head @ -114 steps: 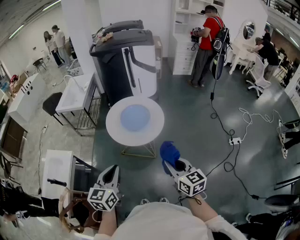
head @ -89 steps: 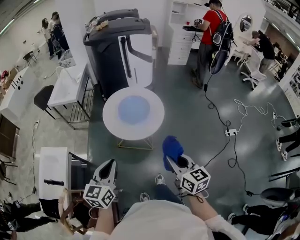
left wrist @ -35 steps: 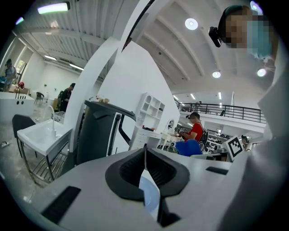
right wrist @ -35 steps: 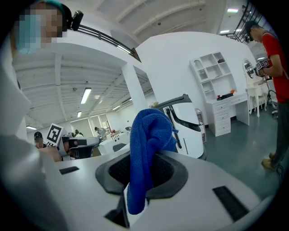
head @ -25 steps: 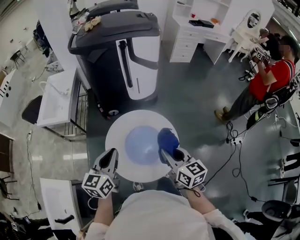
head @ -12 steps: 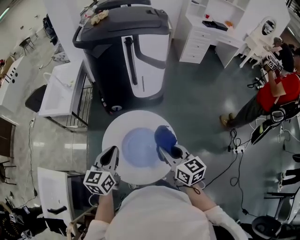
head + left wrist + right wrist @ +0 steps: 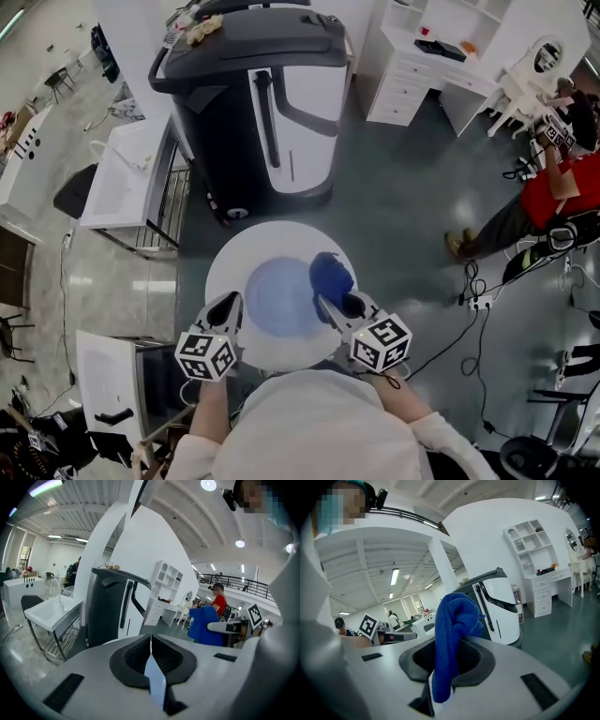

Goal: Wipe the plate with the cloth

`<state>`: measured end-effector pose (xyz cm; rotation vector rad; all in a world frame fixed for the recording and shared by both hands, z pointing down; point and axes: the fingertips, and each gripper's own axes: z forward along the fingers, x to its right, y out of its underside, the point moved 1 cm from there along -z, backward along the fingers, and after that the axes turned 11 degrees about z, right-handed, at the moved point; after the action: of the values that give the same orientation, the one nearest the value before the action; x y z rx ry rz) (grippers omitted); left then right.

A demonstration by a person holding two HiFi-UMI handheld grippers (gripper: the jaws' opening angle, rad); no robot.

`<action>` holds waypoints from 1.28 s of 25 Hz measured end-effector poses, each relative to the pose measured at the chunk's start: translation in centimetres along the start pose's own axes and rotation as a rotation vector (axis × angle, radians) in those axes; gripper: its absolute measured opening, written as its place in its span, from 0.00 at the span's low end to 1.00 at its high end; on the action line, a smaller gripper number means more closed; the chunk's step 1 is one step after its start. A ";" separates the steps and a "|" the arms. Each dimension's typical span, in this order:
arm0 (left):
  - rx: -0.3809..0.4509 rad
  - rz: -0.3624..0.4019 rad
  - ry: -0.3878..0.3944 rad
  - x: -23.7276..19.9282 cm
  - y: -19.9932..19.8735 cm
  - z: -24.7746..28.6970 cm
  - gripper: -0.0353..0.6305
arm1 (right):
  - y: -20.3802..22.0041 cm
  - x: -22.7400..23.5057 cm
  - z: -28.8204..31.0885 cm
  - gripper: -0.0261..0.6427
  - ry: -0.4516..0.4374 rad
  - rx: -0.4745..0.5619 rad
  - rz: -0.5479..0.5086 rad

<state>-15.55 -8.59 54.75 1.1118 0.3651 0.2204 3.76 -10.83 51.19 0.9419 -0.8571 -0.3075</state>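
Left gripper (image 7: 151,641) jaws together – blue cloth (image 7: 206,626) rightward.

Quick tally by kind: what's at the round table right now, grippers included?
plate: 1
cloth: 1
grippers: 2 (left gripper, right gripper)
round table: 1
Total: 5

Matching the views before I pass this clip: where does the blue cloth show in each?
Head view: blue cloth just right of centre, at the plate's right edge, in the right gripper's tip.
Left gripper view: right of centre, at mid-height.
Right gripper view: centre, clamped between the jaws.
Shared landmark: the dark grey and white machine, seen in all three.
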 end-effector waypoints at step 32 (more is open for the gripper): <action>-0.404 -0.310 0.014 -3.9 16.3 5.9 0.11 | 2.6 0.8 -1.3 0.17 0.115 -0.031 0.056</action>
<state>-16.66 -7.81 72.44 0.6456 0.4760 0.0233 4.93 -9.10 53.30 0.8968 -0.7696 -0.2154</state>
